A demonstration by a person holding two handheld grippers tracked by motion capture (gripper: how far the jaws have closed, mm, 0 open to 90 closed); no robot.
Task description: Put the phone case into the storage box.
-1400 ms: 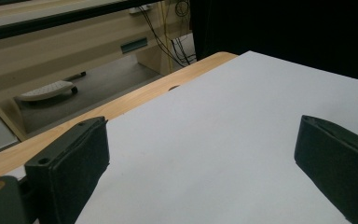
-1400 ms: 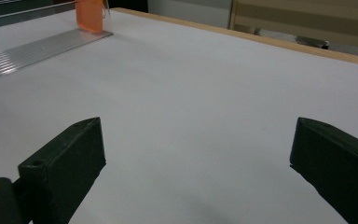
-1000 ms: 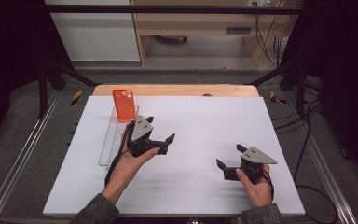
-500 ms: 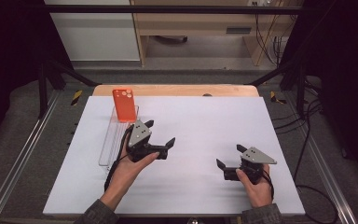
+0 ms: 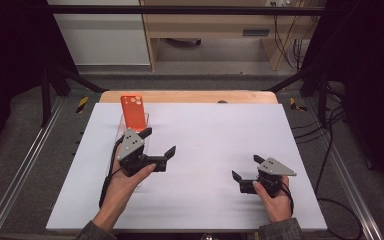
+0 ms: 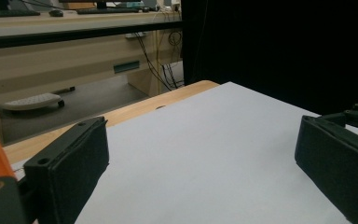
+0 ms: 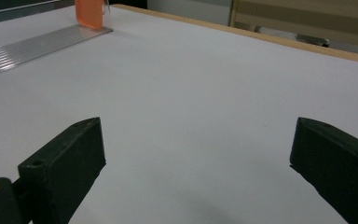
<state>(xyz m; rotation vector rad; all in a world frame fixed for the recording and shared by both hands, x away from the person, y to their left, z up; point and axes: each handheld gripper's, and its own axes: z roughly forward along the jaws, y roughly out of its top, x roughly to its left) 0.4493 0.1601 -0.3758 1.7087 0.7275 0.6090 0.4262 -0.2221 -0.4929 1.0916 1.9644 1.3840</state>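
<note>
Orange phone point(image 5: 133, 112) stands upright near the far-left part of the bench point(image 5: 220, 130), rear cameras facing the high view, propped in a clear plastic stand point(image 5: 145, 119) whose long base runs toward the person. Phone: flat, rounded corners, matte orange. Left tool point(image 5: 159, 142) sits just in front of the phone, near it but apart, jaws spread wide, nothing between them; grey three-cornered plate on top. Right tool point(image 5: 244, 168) well apart at the near right, jaws also spread, empty. Bench top is a smooth pale-grey sheet over a wood board, with a wood edge at the far side. Ribbed aluminium rail point(image 7: 37, 44) along the left.
</note>
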